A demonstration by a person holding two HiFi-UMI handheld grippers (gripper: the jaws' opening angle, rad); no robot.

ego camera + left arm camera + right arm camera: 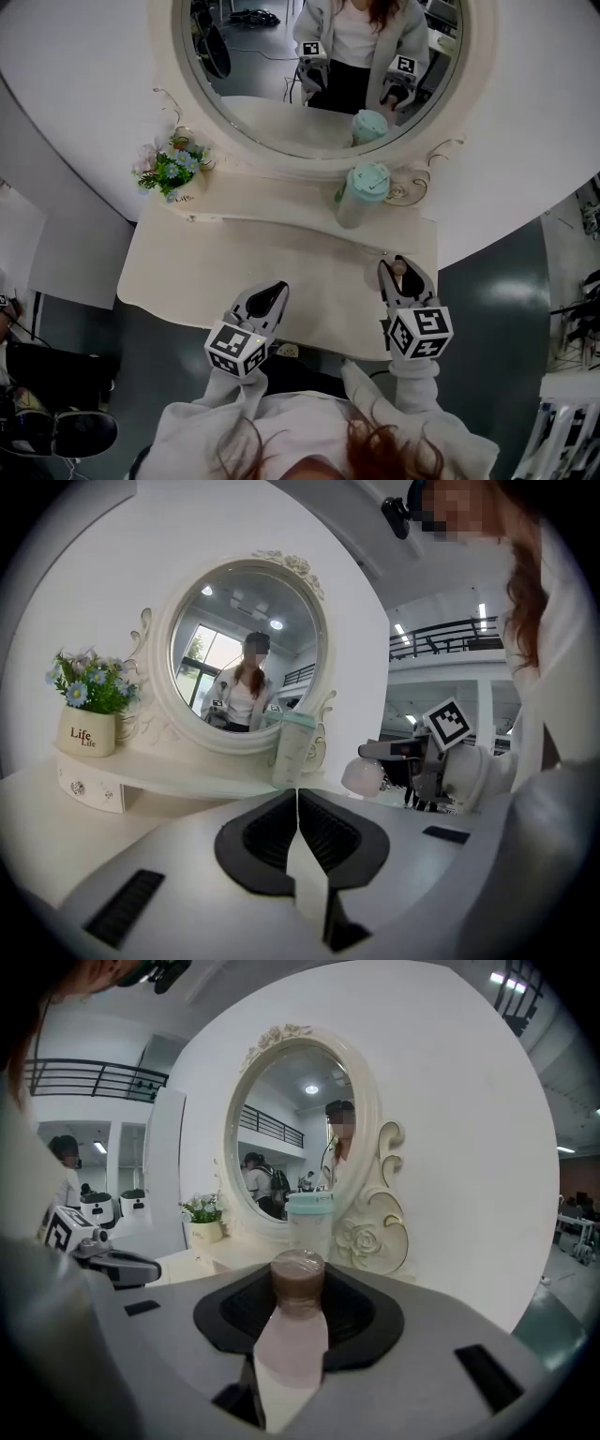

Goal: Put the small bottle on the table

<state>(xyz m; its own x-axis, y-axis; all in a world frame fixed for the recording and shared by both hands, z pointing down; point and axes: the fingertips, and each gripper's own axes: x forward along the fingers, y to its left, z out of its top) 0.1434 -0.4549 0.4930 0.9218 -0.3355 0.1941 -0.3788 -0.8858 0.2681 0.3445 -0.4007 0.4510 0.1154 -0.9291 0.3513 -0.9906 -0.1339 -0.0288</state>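
Right gripper (pixel 403 279): jaws clamped on the small bottle (pixel 296 1326), which has a pale body and a brown cap pointing forward. The bottle is held over the front right part of the white dressing table (pixel 234 262), apparently clear of its surface.

Left gripper (pixel 271 293): jaws closed together, empty.

A tumbler (pixel 360 195) with a mint-green lid stands on the raised shelf below the mirror (pixel 281 56) (contents not discernible through its cloudy wall). A flower pot (pixel 187 192) at the shelf's left end holds a small bouquet.
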